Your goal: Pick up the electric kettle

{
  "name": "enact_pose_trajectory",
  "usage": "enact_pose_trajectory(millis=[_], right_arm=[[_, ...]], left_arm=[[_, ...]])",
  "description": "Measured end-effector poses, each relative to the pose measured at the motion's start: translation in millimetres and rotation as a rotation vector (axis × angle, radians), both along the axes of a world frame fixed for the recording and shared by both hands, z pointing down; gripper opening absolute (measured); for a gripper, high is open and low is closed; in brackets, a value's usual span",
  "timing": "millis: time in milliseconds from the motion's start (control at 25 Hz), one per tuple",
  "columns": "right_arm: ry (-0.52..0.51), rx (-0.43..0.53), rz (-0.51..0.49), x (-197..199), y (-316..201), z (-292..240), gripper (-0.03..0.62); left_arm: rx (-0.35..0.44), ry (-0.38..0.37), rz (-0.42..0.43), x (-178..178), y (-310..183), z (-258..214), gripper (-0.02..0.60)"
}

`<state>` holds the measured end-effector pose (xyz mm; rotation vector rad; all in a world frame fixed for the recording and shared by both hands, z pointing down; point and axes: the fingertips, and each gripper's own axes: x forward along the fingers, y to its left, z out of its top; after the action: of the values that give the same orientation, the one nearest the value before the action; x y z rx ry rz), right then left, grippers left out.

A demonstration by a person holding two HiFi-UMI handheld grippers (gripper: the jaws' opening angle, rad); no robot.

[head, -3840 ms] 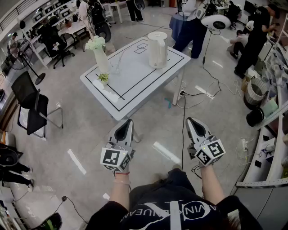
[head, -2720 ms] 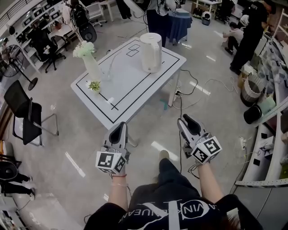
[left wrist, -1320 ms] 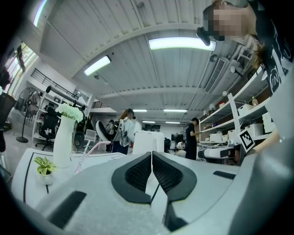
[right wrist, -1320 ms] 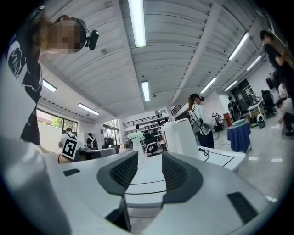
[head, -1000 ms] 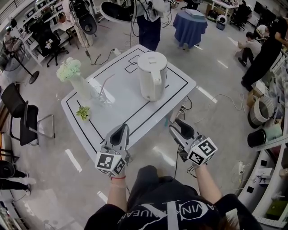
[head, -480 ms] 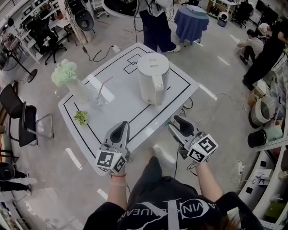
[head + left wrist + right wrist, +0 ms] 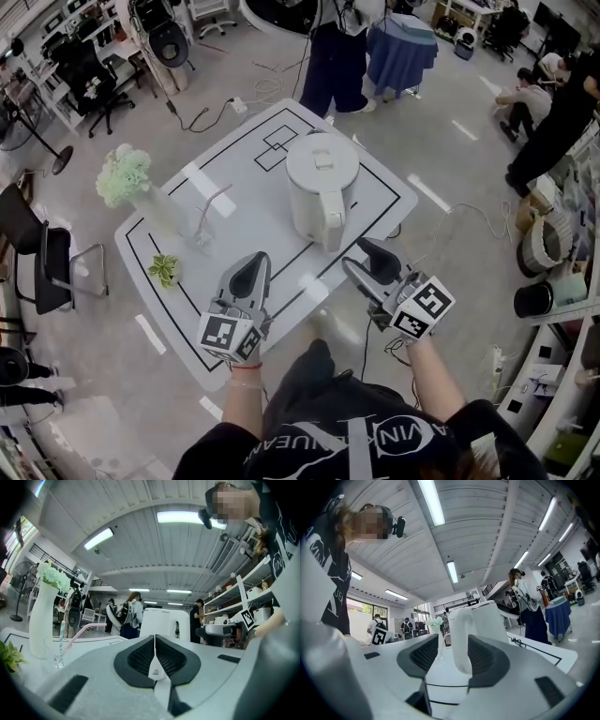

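Closer than a second ago, the left tongs and right tongs now reach the near edge of the desk. Left tongs are pressed together, holding nothing. Right tongs have just been opening; their jaws stand apart, empty, with the handle of the white electric kettle just ahead of the gap. It stands upright on the desk's right side, with a flower vase at the left.

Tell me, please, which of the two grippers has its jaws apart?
The right gripper: its jaws have just been opening and stand apart with nothing between them, facing the handle of the white kettle. The left gripper has its jaws pressed together.
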<state>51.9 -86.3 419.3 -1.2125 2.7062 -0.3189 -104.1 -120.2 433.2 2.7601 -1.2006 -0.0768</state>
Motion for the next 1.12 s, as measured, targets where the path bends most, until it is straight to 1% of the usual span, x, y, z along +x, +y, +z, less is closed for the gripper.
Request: enact_pose_trajectory(millis=[200, 360, 600, 840, 1120], right_arm=[[-0.007, 0.005, -0.049, -4, -25, -4, 0.192], [0.001, -0.003, -0.118, -15, -37, -6, 0.196], [-0.005, -0.019, -0.211, -29, -49, -14, 0.196], [-0.062, -0.042, -0.265, -40, -60, -20, 0.196], [-0.066, -0.059, -0.286, -46, -66, -19, 0.196]], left_arm=[[-0.007, -0.007, 0.017, 9, -22, 4, 0.014], [-0.009, -0.009, 0.023, 13, -38, 3, 0.013], [-0.006, 0.011, 0.036, 21, -59, -3, 0.014], [-0.002, 0.022, 0.045, 25, -82, -2, 0.012], [-0.012, 0.039, 0.045, 26, -102, 5, 0.013]])
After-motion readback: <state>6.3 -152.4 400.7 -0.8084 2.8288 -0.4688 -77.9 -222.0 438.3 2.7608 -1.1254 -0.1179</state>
